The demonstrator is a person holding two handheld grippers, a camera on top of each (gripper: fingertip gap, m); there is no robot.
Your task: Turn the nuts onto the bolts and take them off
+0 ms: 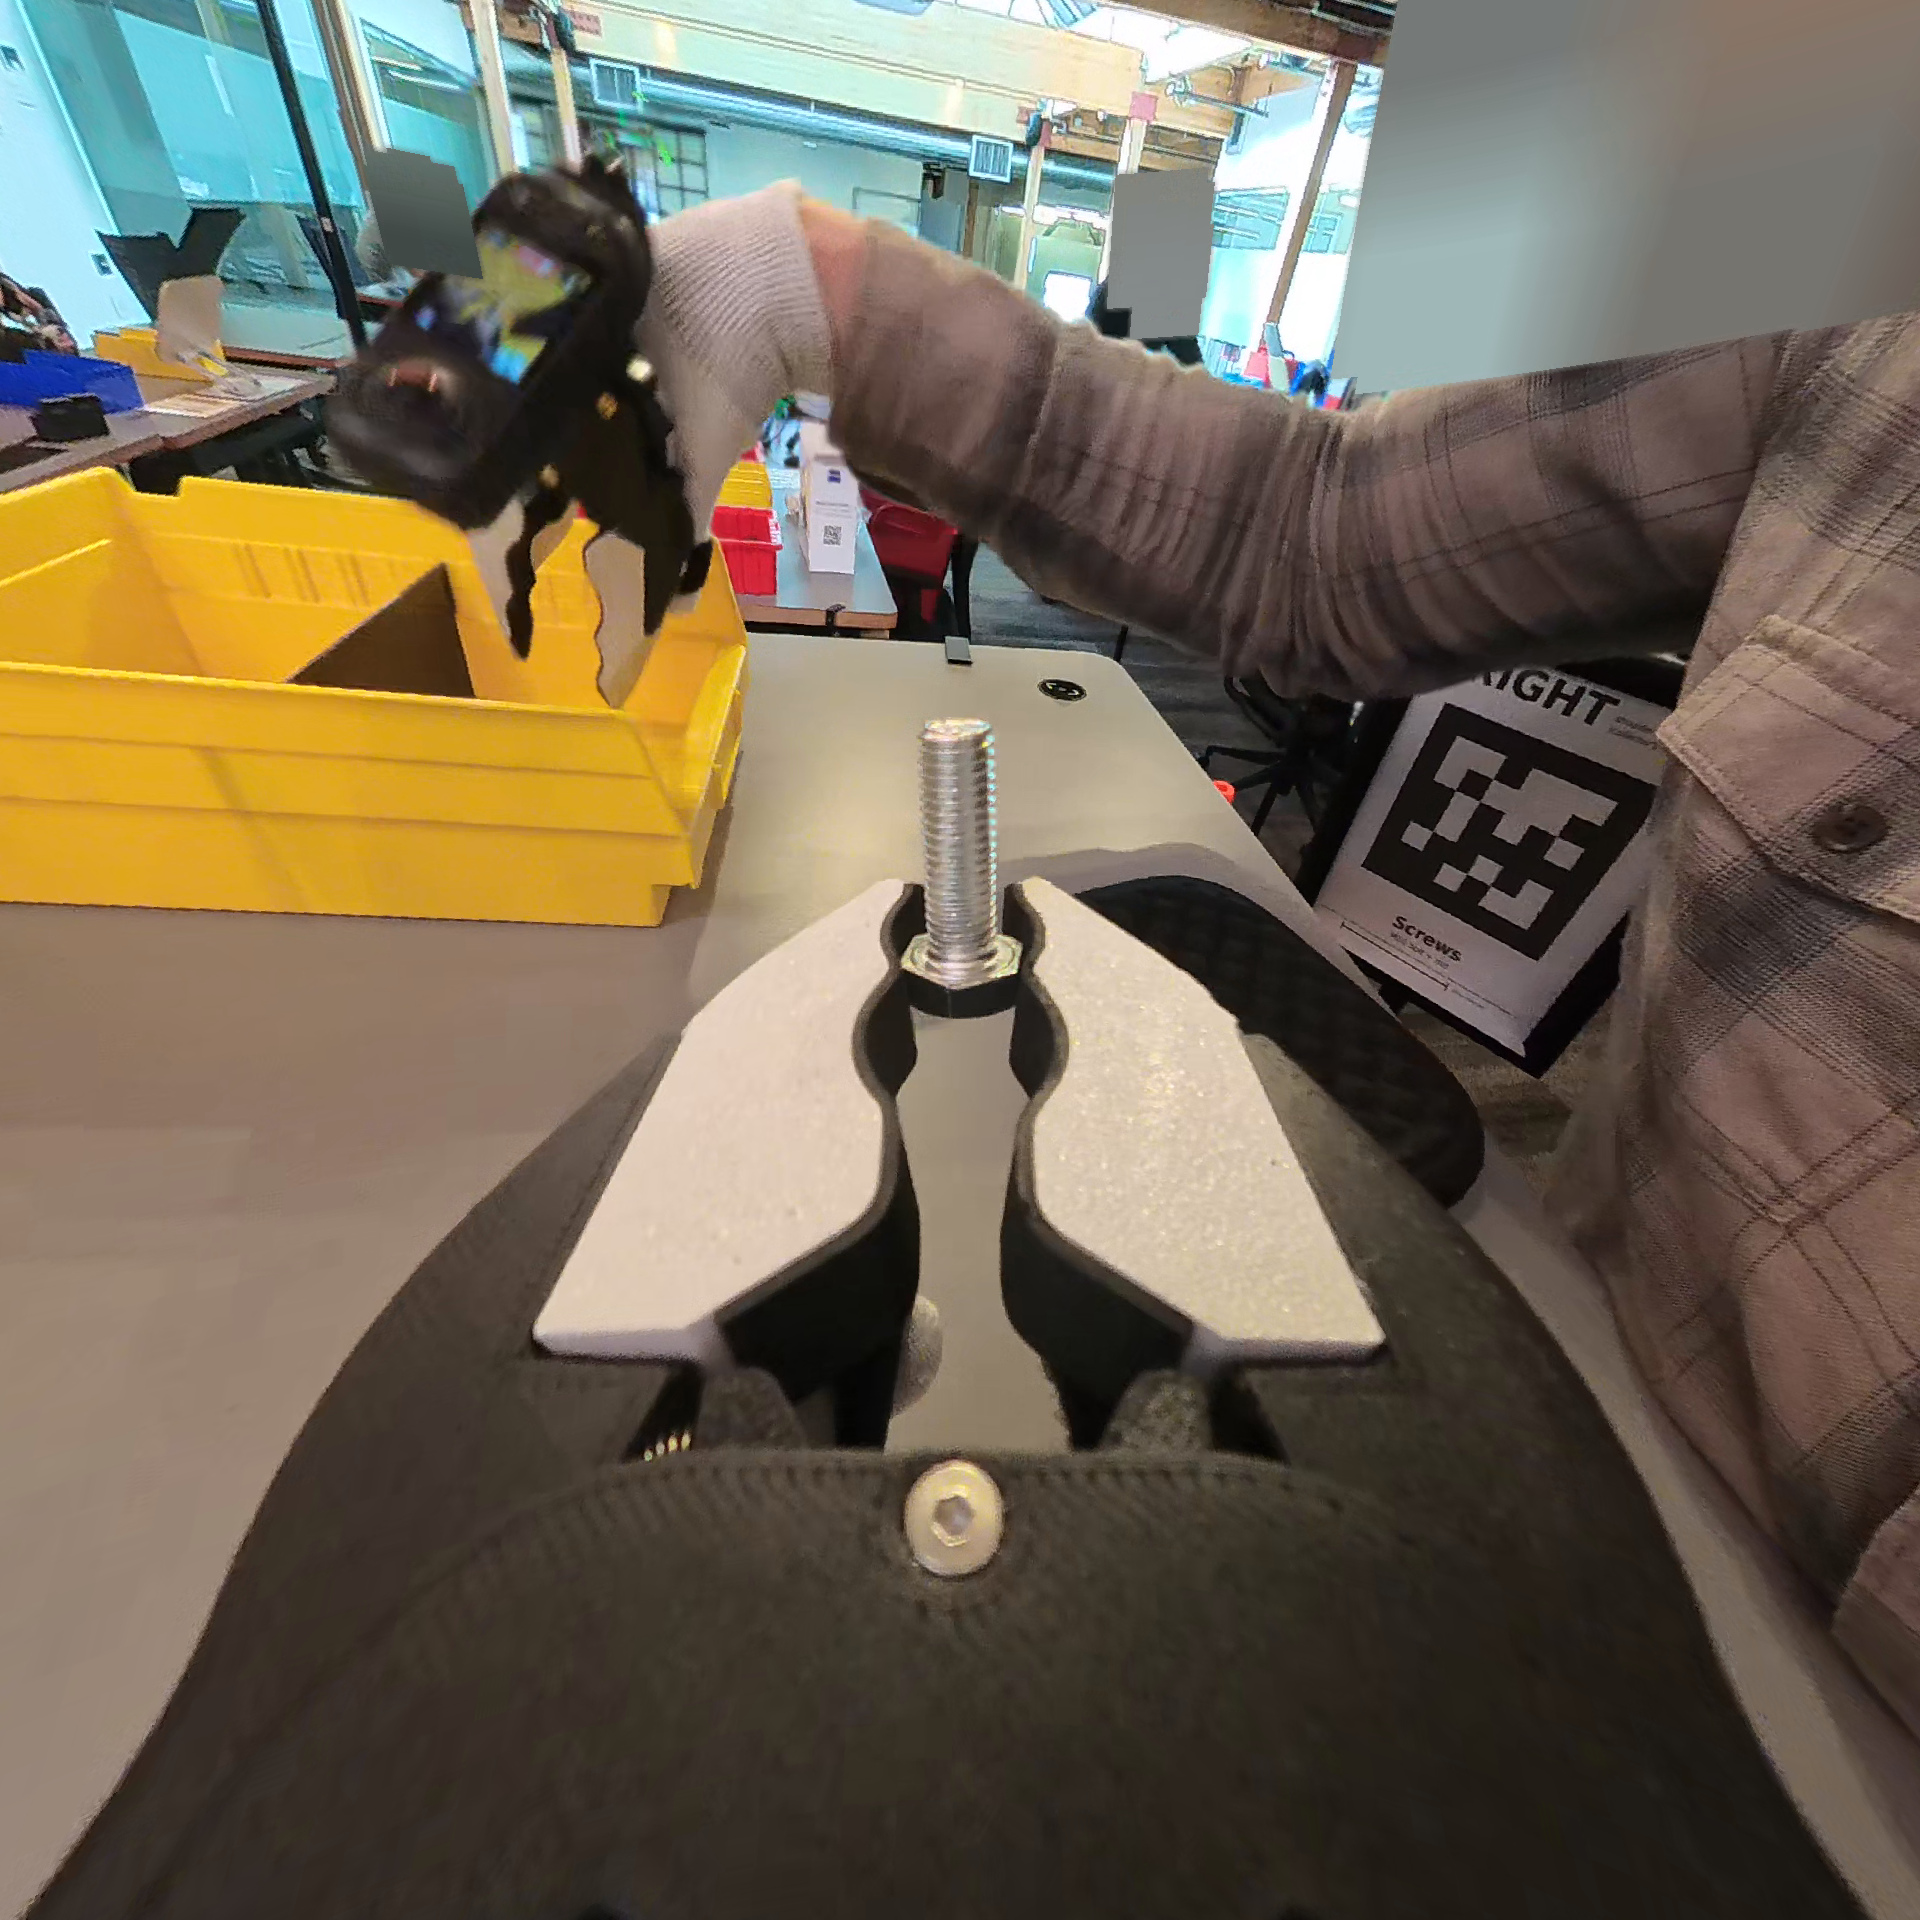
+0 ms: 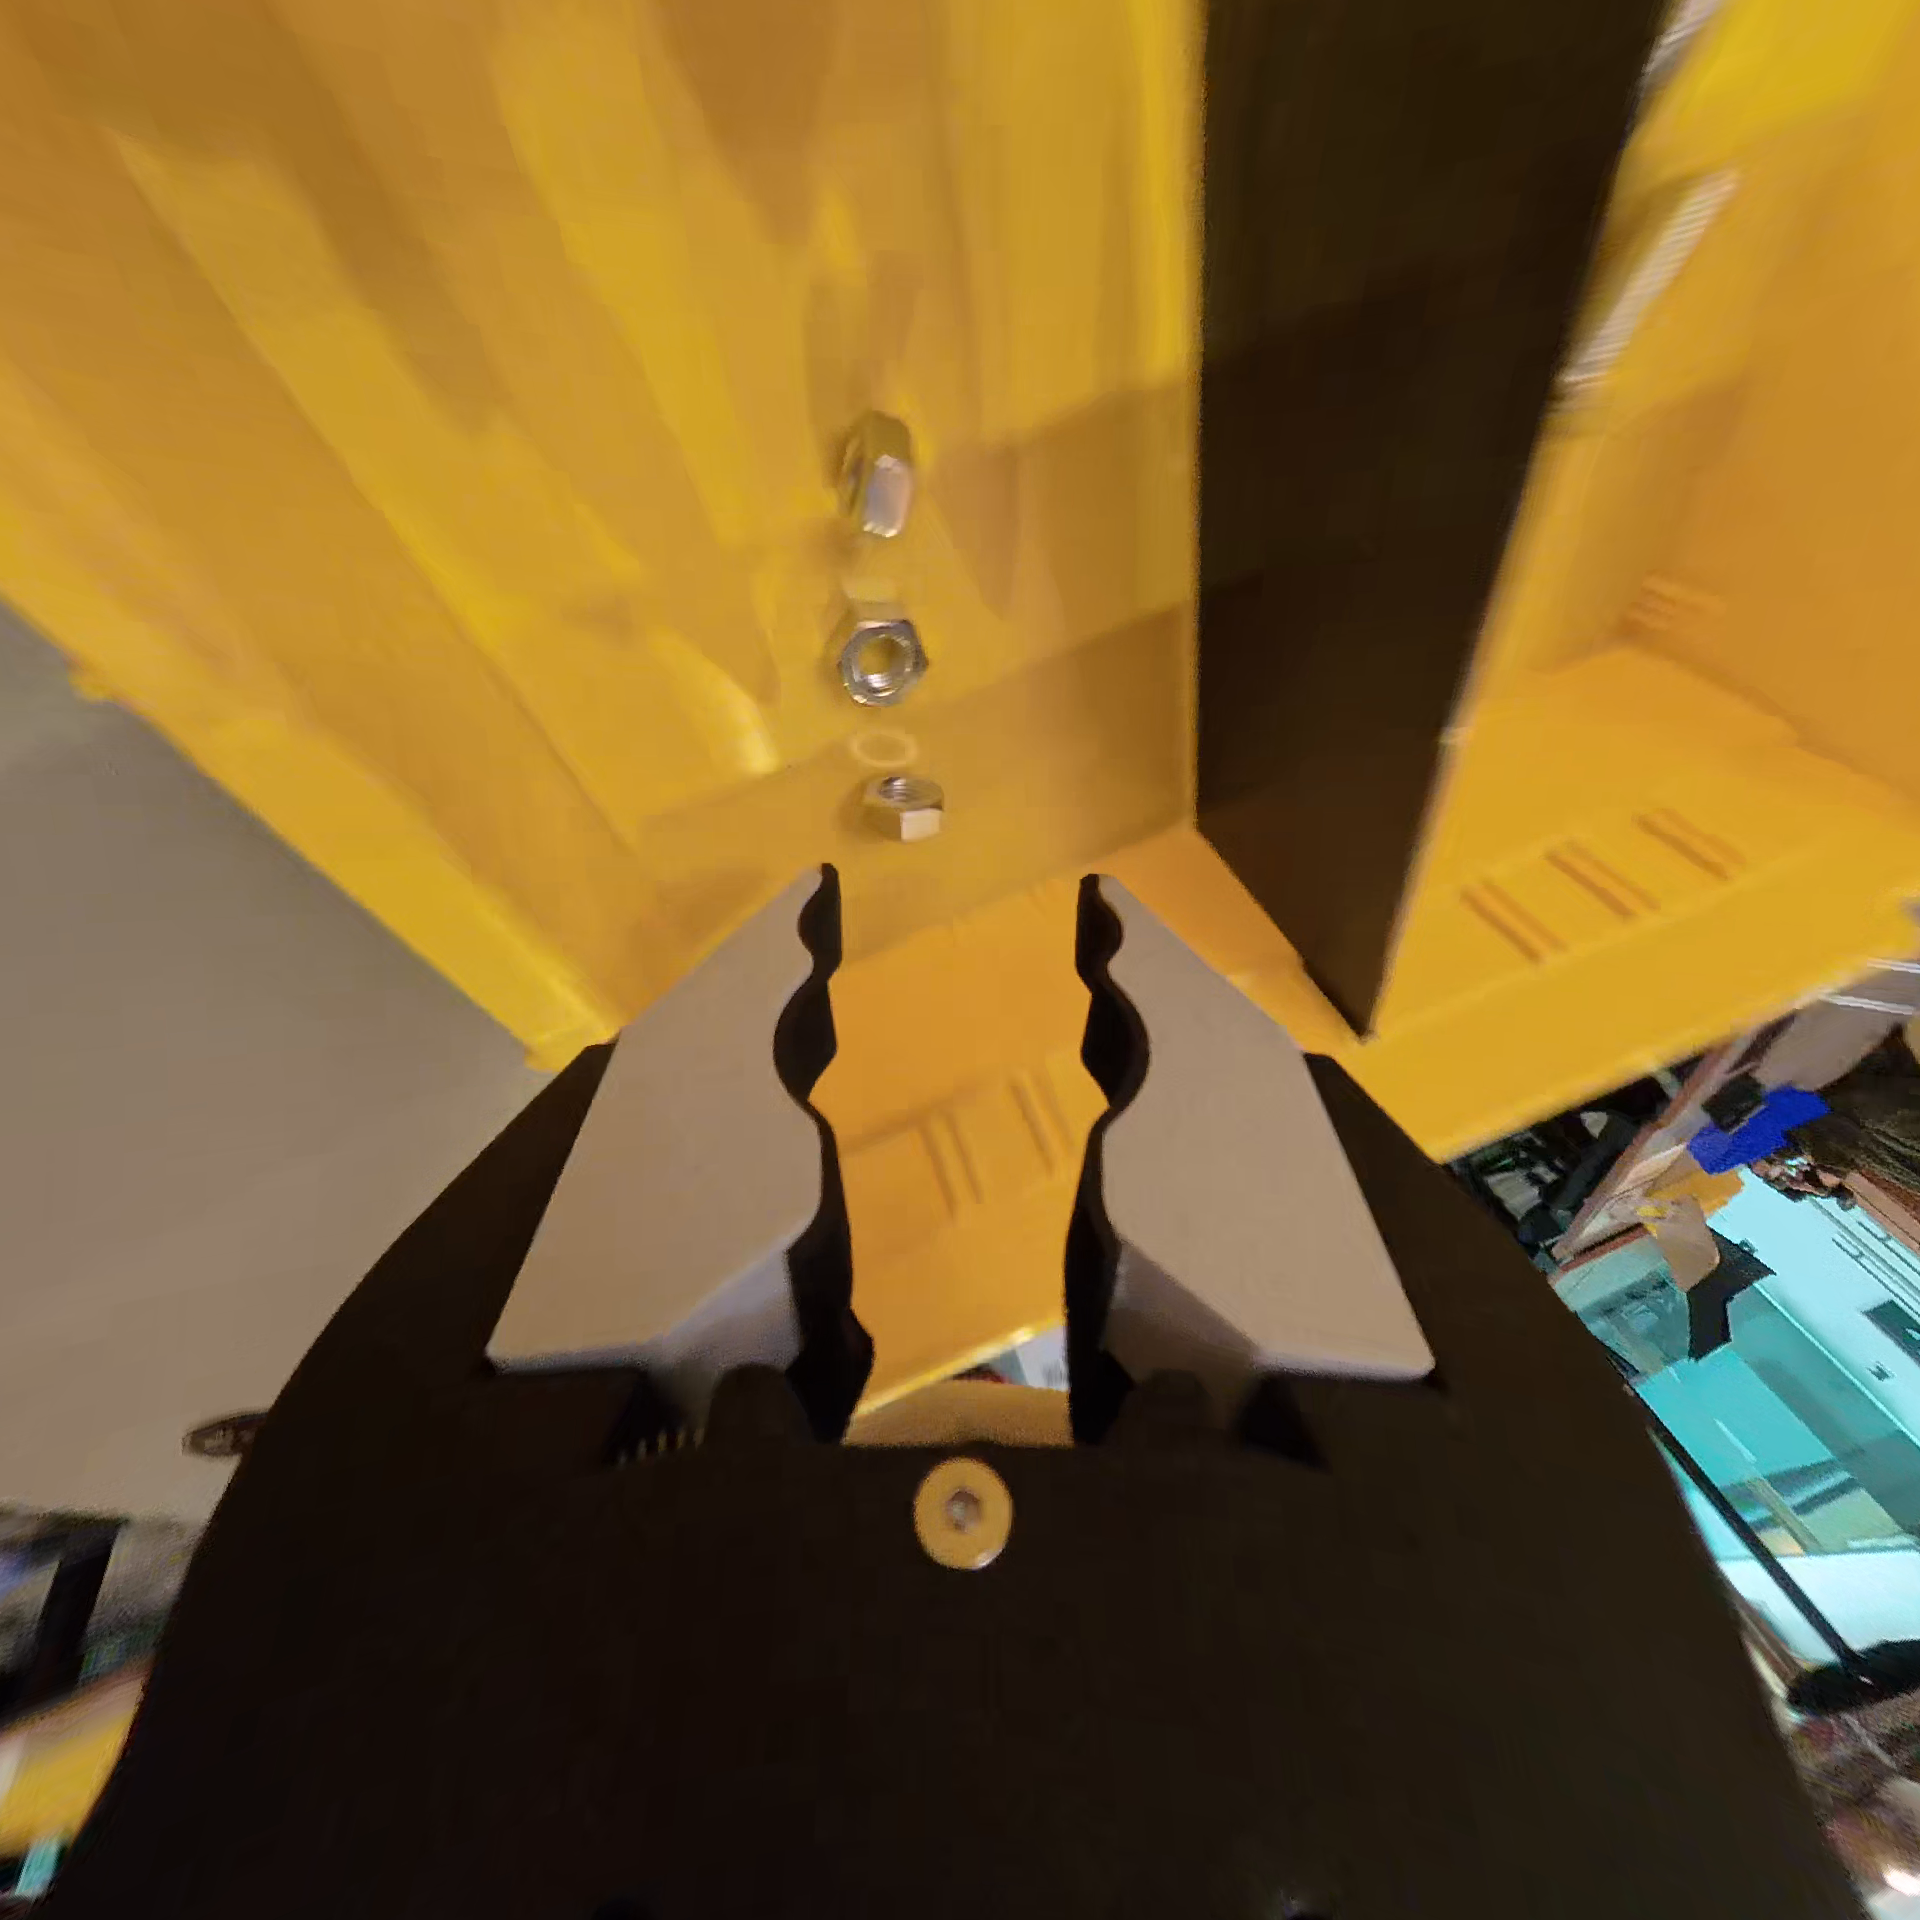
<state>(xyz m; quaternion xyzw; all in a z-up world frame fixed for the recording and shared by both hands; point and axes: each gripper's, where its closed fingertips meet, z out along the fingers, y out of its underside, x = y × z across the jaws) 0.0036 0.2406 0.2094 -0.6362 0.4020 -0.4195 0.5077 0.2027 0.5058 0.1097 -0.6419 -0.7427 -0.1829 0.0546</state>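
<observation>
Steel bolt point(image 1: 956, 842) clamped upright by its head in left gripper point(image 1: 958, 971), threads bare — no nut on. Right gripper point(image 2: 956, 883) spread, empty, above three nuts point(image 2: 881, 657) in bin point(image 2: 436, 343) (pick-up pending).

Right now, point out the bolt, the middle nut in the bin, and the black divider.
bolt point(image 1: 956, 831): left wrist view, on its threaded shank.
middle nut point(image 2: 881, 659): right wrist view, on its hex face.
black divider point(image 2: 1382, 520): right wrist view, on its flat side.
</observation>
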